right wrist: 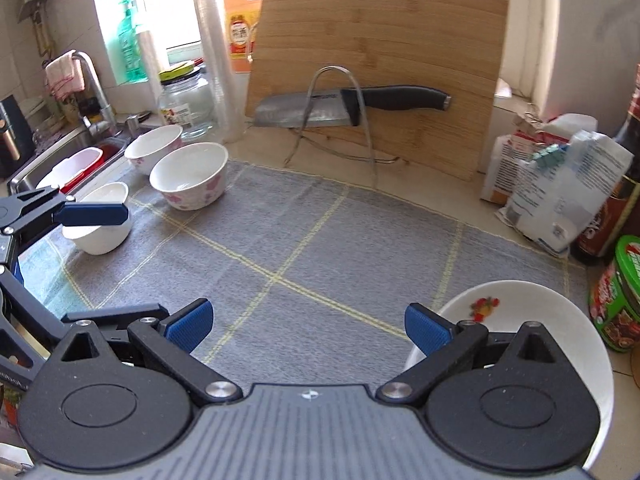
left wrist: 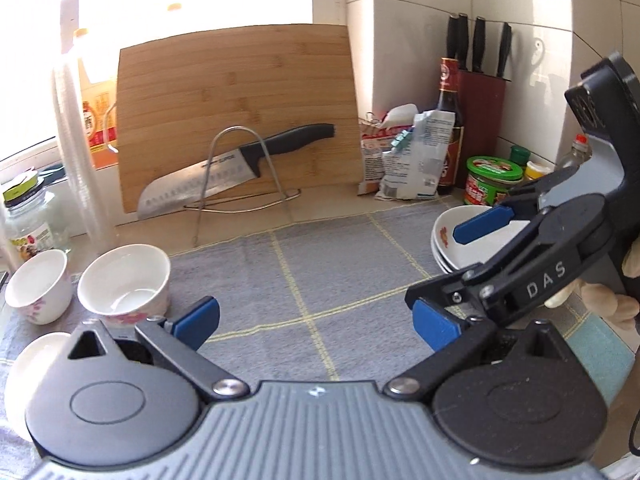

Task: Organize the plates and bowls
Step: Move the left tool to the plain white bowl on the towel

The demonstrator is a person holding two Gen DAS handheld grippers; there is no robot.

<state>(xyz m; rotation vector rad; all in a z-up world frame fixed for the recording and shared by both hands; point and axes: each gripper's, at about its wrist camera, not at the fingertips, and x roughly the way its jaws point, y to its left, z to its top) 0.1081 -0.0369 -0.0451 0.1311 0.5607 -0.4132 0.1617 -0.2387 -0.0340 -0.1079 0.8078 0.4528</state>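
Both the left gripper (left wrist: pixel 316 320) and the right gripper (right wrist: pixel 308 326) are wide open and empty, so a clumsy grab could tip the slippery bowls (right wrist: pixel 188 176) or knock the stacked plates (left wrist: pixel 452 240).

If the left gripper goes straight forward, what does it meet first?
Probably nothing on the grey checked cloth; beyond it, the left gripper, open, would likely reach the steel knife in its wire rack. Depth is unclear.
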